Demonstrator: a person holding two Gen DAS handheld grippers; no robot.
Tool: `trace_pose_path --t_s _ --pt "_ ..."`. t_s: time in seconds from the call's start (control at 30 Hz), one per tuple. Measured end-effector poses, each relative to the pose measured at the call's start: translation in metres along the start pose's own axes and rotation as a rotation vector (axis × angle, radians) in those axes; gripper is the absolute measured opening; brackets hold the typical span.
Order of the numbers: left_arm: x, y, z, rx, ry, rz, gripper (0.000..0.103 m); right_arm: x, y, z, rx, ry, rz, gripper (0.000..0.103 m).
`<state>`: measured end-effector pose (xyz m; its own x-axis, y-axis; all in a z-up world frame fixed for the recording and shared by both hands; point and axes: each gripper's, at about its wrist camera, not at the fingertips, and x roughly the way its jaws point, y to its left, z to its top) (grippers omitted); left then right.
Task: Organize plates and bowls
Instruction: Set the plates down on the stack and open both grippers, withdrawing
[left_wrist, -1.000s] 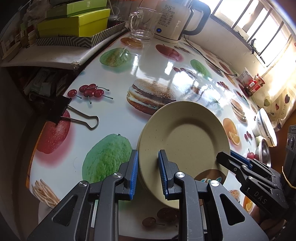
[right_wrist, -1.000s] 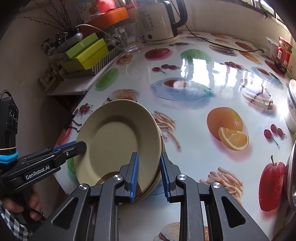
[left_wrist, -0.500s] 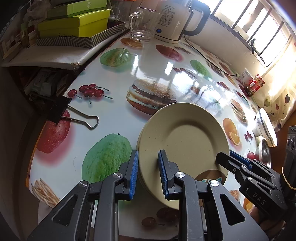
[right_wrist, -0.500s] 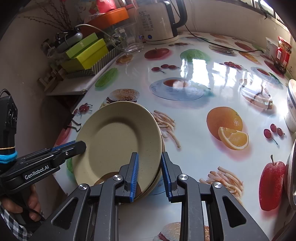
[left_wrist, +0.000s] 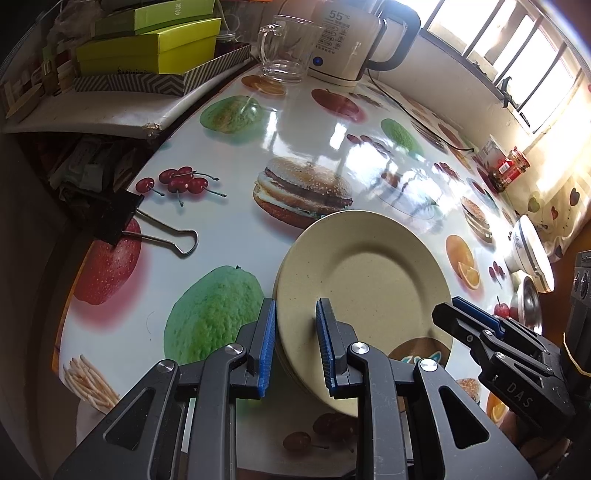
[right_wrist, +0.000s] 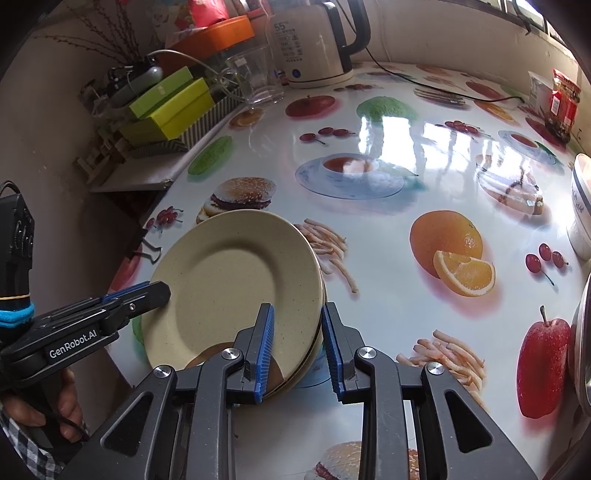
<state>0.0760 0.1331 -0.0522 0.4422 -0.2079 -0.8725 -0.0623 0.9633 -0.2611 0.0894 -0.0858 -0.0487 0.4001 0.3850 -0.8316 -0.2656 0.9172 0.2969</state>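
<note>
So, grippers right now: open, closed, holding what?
Left gripper: closed on the plate stack.
Right gripper: opening, plate rim between its pads, outer pad off it.

My left wrist view looks steeply down, close over the beige plates (left_wrist: 373, 280), toward the kettle (left_wrist: 354, 37) and window; my right wrist view faces them likewise from the opposite rim. Both share the plates, kettle and fruit-printed table (right_wrist: 388, 258)
</note>
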Motion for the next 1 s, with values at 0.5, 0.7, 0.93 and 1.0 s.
trace_pose_path --t_s 0.5,0.7,0.93,1.0 --pt "-0.015 -0.008 -0.001 0.049 -0.05 0.078 0.038 -0.012 -0.002 -0.001 0.019 -0.037 -0.005 0.041" --pt "-0.031 -0.02 0.002 0.085 -0.093 0.1 0.039 -0.028 -0.004 0.001 0.027 -0.081 -0.01 0.044" --pt "-0.053 -0.046 0.003 0.139 -0.151 0.088 0.039 -0.054 -0.012 0.0 0.033 -0.13 -0.047 0.048" --pt "-0.058 -0.054 0.003 0.159 -0.166 0.087 0.039 -0.061 -0.015 -0.002 0.034 -0.145 -0.062 0.048"
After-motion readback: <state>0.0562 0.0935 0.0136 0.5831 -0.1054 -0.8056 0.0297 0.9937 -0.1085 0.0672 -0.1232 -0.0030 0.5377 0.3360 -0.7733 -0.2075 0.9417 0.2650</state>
